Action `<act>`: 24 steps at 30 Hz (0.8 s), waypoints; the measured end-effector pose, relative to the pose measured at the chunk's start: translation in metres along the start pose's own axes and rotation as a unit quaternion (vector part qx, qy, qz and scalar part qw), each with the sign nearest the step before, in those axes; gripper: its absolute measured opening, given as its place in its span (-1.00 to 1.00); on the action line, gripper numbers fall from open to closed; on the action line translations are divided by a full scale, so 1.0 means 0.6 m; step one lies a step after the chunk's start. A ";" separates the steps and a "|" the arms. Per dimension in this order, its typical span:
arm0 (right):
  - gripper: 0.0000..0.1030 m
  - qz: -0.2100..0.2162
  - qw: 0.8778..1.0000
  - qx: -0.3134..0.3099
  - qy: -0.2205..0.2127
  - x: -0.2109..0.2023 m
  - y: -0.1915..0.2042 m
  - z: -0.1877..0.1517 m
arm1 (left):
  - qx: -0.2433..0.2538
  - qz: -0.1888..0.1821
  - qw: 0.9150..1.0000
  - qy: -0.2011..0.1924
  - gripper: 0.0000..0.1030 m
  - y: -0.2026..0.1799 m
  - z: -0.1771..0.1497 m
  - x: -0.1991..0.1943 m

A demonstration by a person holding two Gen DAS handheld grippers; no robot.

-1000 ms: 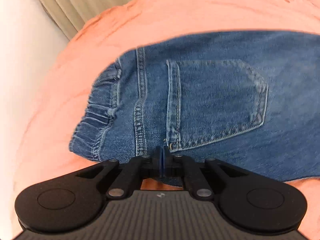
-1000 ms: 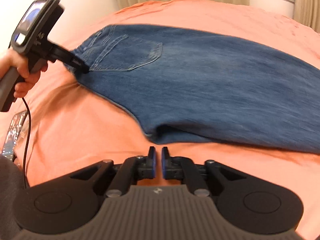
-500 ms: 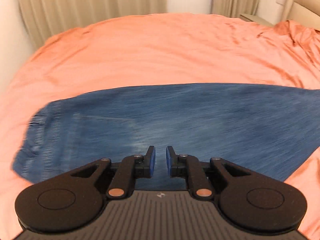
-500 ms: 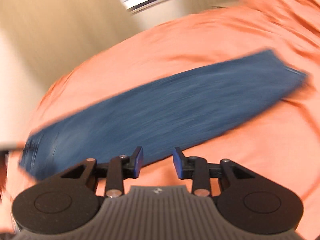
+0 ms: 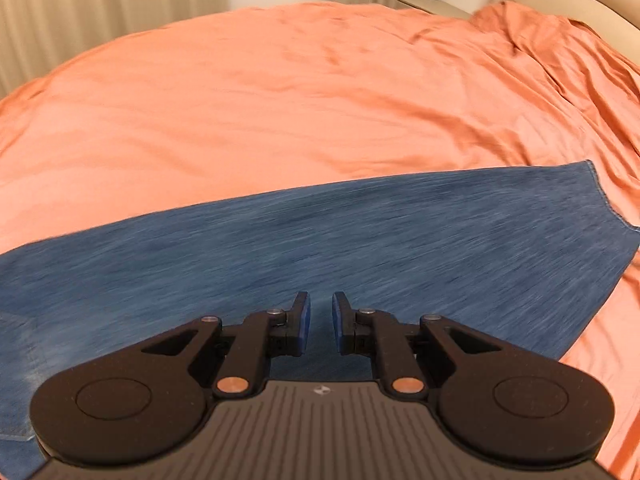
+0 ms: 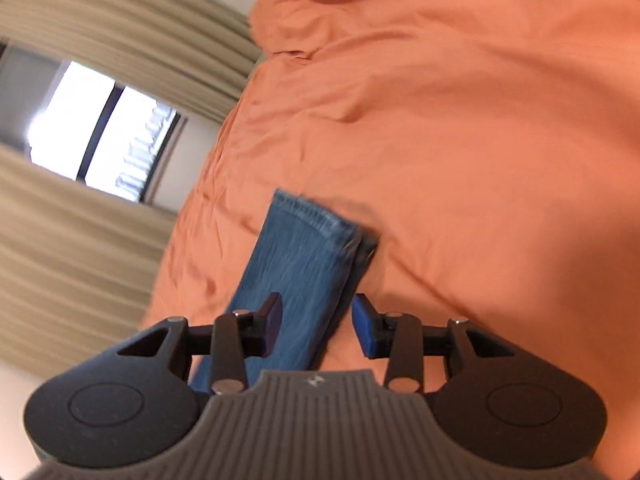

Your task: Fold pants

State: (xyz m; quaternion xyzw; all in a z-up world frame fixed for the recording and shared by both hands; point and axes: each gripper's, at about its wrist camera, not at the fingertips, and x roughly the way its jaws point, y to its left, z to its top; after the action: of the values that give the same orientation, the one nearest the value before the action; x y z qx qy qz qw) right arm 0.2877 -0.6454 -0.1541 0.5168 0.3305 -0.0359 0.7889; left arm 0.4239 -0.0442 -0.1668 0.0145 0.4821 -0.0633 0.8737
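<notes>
Let go of the waist a sec ago w/ my left hand-held gripper [image 5: 319, 312]; it's now slightly open, empty, over the mid-leg of the blue denim pants [image 5: 360, 248]. They lie flat on the orange bed sheet [image 5: 280, 100], long axis left-right, hem pointing right. Right hand-held gripper [image 6: 316, 314], opened wider, empty, straddles the hem end, so end-to-end fold looks next

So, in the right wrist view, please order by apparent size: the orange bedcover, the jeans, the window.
1. orange bedcover, clearly largest.
2. jeans and window look alike; the window is farther away, so I leave them unranked.
</notes>
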 end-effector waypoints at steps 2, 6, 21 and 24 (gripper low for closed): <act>-0.27 0.013 0.999 0.031 0.009 0.026 -0.025 0.002 | 0.010 -0.005 1.000 0.007 -0.69 -0.032 0.017 0.023; -0.33 0.039 0.997 0.068 0.014 0.066 -0.073 0.016 | 0.022 -0.020 0.999 0.018 -0.69 -0.079 0.041 0.067; -0.84 0.024 0.998 -0.052 -0.012 0.058 -0.026 0.023 | 0.073 -0.020 0.997 0.022 -0.77 -0.171 0.118 0.190; -0.84 0.009 0.994 -0.103 -0.023 0.052 0.007 0.022 | 0.081 -0.003 0.996 0.039 -0.85 -0.178 0.134 0.218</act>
State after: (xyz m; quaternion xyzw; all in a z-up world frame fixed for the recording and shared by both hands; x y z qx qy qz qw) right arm 0.3201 -0.6455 -0.1647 0.4351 0.3093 -0.0066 0.8455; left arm 0.5474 -0.1699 -0.2302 0.0859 0.5088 -0.1043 0.8502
